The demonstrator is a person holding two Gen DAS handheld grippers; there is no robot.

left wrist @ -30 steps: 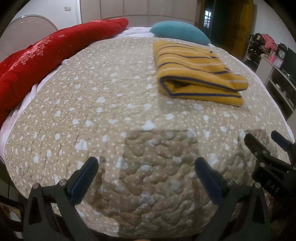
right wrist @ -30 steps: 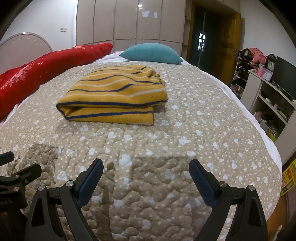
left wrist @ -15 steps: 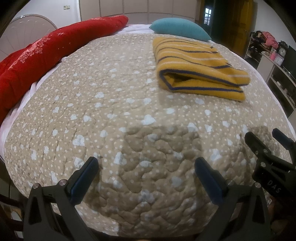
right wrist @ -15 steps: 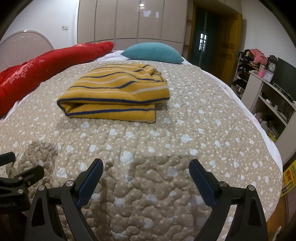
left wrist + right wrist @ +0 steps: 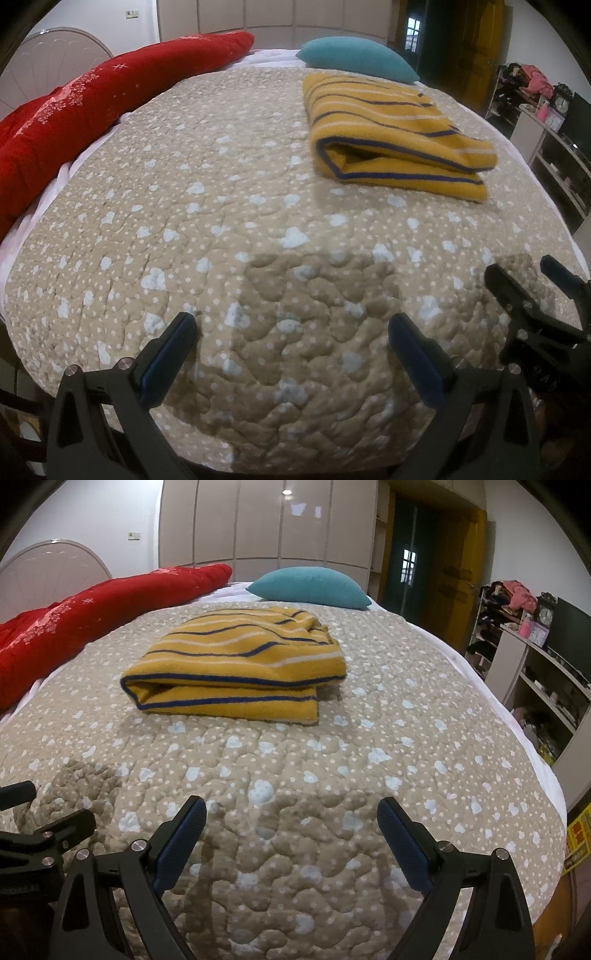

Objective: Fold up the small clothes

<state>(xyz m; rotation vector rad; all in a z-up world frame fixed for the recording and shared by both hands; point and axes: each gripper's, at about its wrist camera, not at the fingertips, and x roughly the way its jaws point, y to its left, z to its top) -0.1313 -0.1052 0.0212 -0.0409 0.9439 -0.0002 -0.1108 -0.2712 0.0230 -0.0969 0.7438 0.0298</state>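
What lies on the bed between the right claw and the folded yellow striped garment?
Nothing but bare quilt lies between the right claw and the garment; the right wrist view shows only the claw's shadow there.

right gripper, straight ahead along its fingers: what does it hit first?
Probably the quilt itself, since the open right gripper points low across it. Beyond that bare stretch lies the folded yellow striped garment; depth is unclear.

Indoor light, moderately dim, warm. Ceiling lamp glare [image 5: 286,492] on the glossy wardrobe doors [image 5: 258,520] at 12 o'clock. Soft blocky shadows on the quilt [image 5: 229,206] at 6 o'clock. Strong fisheye bowing, black vignette corners. Left view slightly soft.
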